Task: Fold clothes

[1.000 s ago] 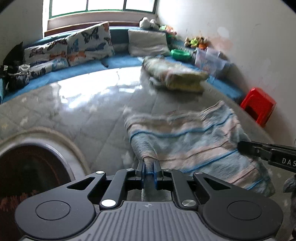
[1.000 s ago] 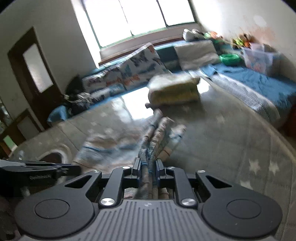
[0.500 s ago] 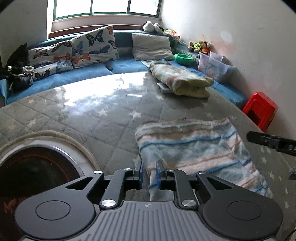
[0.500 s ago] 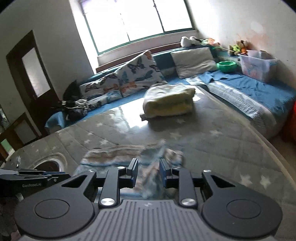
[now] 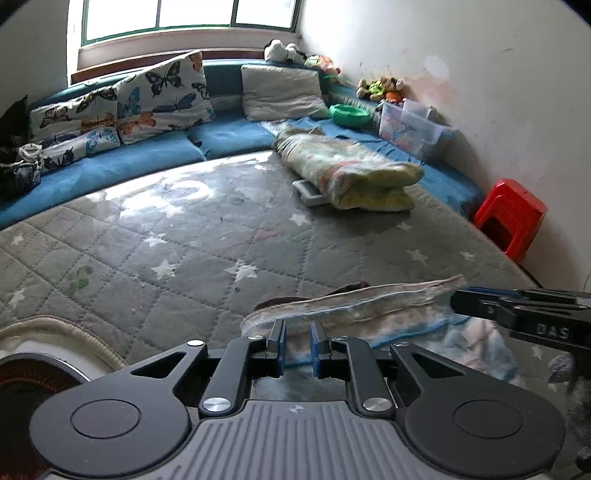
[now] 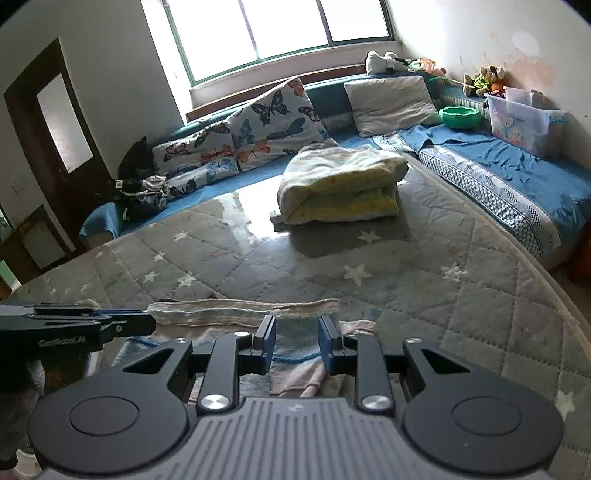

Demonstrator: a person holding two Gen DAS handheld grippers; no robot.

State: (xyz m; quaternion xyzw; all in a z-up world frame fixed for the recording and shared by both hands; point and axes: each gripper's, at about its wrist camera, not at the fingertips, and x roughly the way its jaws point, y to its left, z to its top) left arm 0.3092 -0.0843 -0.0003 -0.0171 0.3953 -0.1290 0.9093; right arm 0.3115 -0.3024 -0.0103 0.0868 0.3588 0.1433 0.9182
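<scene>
Bright window above a blue corner sofa; white walls; dark door at left.

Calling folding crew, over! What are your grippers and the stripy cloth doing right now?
Left gripper and right gripper open, holding nothing. Striped cloth lying folded on the star quilt. Nothing in the way.

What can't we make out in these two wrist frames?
- Striped cloth: near part hidden under the left claw body, left wrist view; fold count unclear.
- Same cloth, right wrist view: near edge hidden behind the right claw.
- Dark item behind the cloth: mostly covered, left wrist view.
</scene>
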